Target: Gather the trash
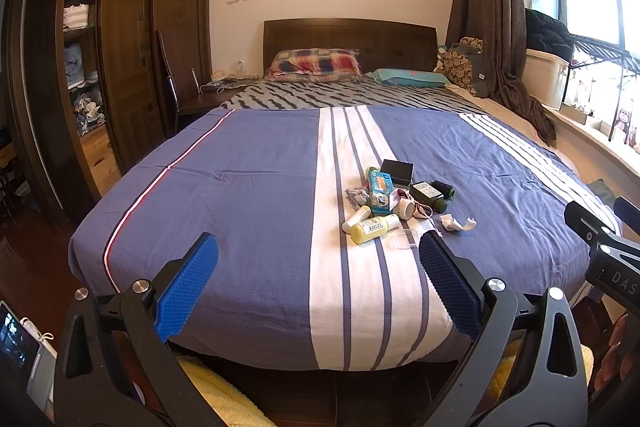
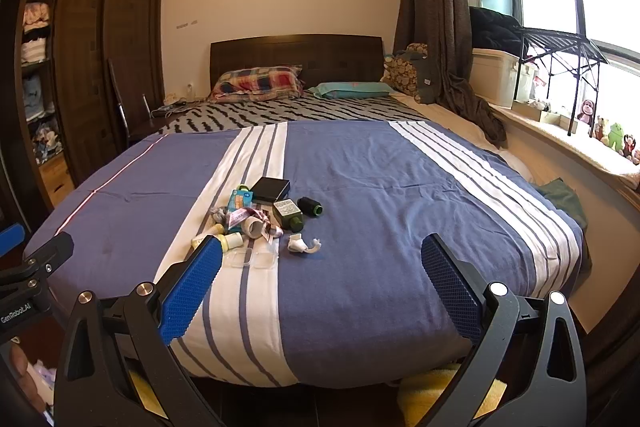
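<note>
A heap of trash lies on the blue and white striped bedspread (image 1: 248, 187). It holds a yellow bottle (image 1: 370, 228), a blue carton (image 1: 380, 189), a black box (image 1: 397, 171), a dark green bottle (image 1: 430, 194), a white cup (image 1: 406, 209), crumpled white paper (image 1: 458, 223) and clear plastic packaging (image 1: 404, 239). The same heap shows in the right wrist view: black box (image 2: 271, 189), green bottle (image 2: 289, 214), white paper (image 2: 302, 246). My left gripper (image 1: 318, 255) is open and empty, short of the heap. My right gripper (image 2: 322, 259) is open and empty, near the bed's foot.
Pillows (image 1: 316, 63) and a headboard (image 1: 348, 37) are at the far end. A wardrobe (image 1: 132, 39) stands left, with a chair (image 1: 176, 83) beside the bed. A curtain (image 2: 436, 11) and a window sill with toys (image 2: 612, 139) are right. Yellow towel (image 1: 224, 395) lies below.
</note>
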{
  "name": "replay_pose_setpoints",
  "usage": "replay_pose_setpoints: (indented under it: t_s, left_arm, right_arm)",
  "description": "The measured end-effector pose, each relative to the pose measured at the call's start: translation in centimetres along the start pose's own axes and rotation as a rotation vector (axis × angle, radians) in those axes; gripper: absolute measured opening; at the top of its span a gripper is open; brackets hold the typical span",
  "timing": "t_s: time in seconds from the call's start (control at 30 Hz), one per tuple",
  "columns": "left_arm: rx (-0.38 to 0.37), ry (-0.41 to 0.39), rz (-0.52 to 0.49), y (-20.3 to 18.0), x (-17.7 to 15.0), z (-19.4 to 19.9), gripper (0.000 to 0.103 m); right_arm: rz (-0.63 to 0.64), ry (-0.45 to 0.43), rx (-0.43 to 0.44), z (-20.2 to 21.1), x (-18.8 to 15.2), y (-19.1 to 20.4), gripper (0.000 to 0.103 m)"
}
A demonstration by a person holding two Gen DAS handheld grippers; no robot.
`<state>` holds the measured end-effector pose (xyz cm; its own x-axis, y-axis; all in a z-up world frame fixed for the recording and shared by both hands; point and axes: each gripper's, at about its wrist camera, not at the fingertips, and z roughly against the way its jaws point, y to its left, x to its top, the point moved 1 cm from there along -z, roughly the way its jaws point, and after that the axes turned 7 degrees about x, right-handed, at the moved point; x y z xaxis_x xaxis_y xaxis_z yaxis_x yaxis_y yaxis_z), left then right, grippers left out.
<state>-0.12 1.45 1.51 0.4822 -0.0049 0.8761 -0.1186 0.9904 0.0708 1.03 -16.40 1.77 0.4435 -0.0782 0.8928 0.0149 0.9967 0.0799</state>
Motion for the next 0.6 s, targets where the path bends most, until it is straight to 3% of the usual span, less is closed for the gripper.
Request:
replay_pose_setpoints:
  t_s: [0.6]
  left_arm:
    - [-0.002,-0.002,-0.001,0.09,0.05,0.02,0.095]
  right_arm:
    - [-0.003,-0.007,0.001,0.15,0.3,0.03,0.1]
